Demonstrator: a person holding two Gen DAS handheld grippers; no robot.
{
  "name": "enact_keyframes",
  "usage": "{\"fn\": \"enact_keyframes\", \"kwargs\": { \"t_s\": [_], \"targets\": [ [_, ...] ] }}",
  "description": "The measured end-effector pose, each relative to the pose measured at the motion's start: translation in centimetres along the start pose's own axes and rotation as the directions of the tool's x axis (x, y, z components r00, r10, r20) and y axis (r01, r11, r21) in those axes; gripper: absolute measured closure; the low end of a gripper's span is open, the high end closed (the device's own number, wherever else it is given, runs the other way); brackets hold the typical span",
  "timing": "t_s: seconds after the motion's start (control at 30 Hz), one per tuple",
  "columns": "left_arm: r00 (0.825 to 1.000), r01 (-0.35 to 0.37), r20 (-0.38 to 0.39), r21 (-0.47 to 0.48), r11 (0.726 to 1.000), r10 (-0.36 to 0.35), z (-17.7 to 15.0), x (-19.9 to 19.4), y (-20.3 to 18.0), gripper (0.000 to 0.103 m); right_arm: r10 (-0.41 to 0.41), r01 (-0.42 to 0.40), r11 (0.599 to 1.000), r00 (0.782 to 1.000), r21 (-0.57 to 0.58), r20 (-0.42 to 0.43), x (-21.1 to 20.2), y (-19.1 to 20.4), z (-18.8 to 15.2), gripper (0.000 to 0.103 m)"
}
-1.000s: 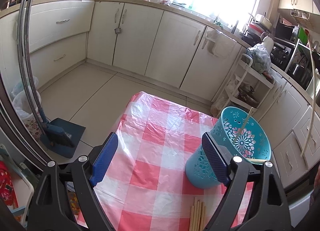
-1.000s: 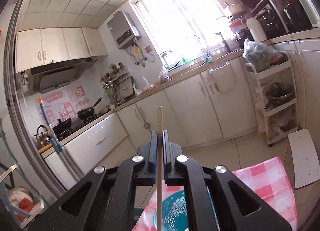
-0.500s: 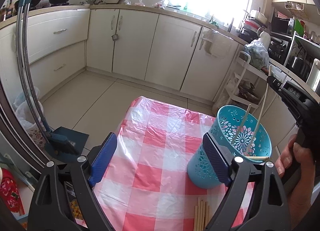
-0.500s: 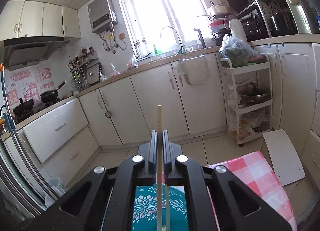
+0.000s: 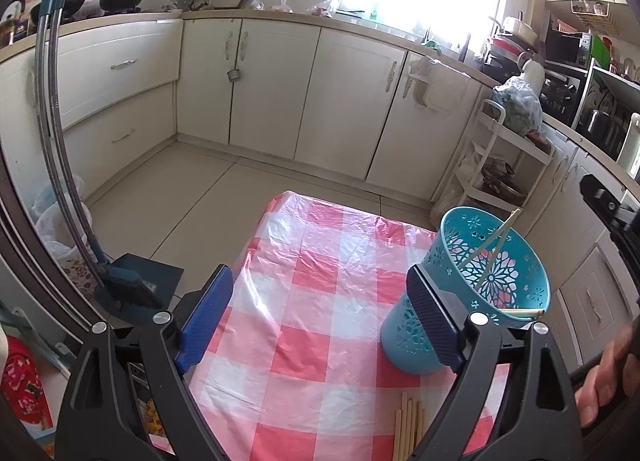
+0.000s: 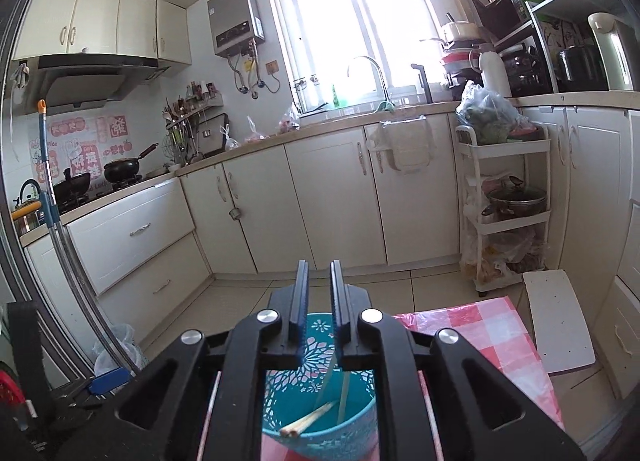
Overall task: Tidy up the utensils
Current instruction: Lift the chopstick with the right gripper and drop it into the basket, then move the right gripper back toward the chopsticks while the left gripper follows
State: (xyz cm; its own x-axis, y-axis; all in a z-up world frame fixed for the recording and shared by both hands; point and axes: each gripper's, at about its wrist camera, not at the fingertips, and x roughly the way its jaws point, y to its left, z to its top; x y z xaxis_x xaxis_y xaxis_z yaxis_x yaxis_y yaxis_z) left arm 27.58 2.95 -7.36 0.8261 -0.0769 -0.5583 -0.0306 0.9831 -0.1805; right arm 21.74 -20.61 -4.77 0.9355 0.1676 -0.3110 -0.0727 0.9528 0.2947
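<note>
Black left gripper (image 5: 320, 325), blue pads, silver screws, black right gripper (image 6: 319, 301)

Both wrist views look downward, sharing the teal basket (image 5: 496, 277).

Holder (image 5: 496, 281): glossy teal plastic, pierced pattern. Chopsticks (image 5: 408, 425): pale matt wood. Desk (image 5: 312, 301) cover: shiny, wrinkled plastic sheet; left tool (image 5: 320, 321) pads ribbed blue

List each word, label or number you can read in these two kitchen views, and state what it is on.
"好" and "洁", uncertain: red stickers on the wall behind the stove.
"發", uncertain: pink sticker on that wall.
Water heater front label: too small to read.
Teal holder, checked cloth: no text.
</note>
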Motion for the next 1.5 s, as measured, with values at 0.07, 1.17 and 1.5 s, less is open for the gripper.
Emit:
{"fn": "enact_keyframes", "kwargs": {
  "t_s": [0.07, 1.17, 1.5],
  "targets": [
    [1.0, -0.001, 0.001, 0.003, 1.0, 0.001, 0.0, 0.0, 0.0, 0.018, 0.011, -0.011, 1.0, 1.0, -0.01, 0.001, -1.3, 0.2, -0.2, 0.084],
    [0.999, -0.023, -0.028, 0.002, 1.0, 0.023, -0.3, 0.2, 0.4, 0.016, -0.016, 0.001, 1.0, 0.796, -0.025, -0.605, 2.2, 0.1, -18.0, 0.084],
    [0.999, -0.025, -0.033, 0.0, 1.0, 0.025, -0.4, 0.4, 0.4, 0.015, -0.019, -0.01, 0.999, 0.781, -0.043, -0.625, 1.5, 0.4, -18.9, 0.084]
  ]
}}
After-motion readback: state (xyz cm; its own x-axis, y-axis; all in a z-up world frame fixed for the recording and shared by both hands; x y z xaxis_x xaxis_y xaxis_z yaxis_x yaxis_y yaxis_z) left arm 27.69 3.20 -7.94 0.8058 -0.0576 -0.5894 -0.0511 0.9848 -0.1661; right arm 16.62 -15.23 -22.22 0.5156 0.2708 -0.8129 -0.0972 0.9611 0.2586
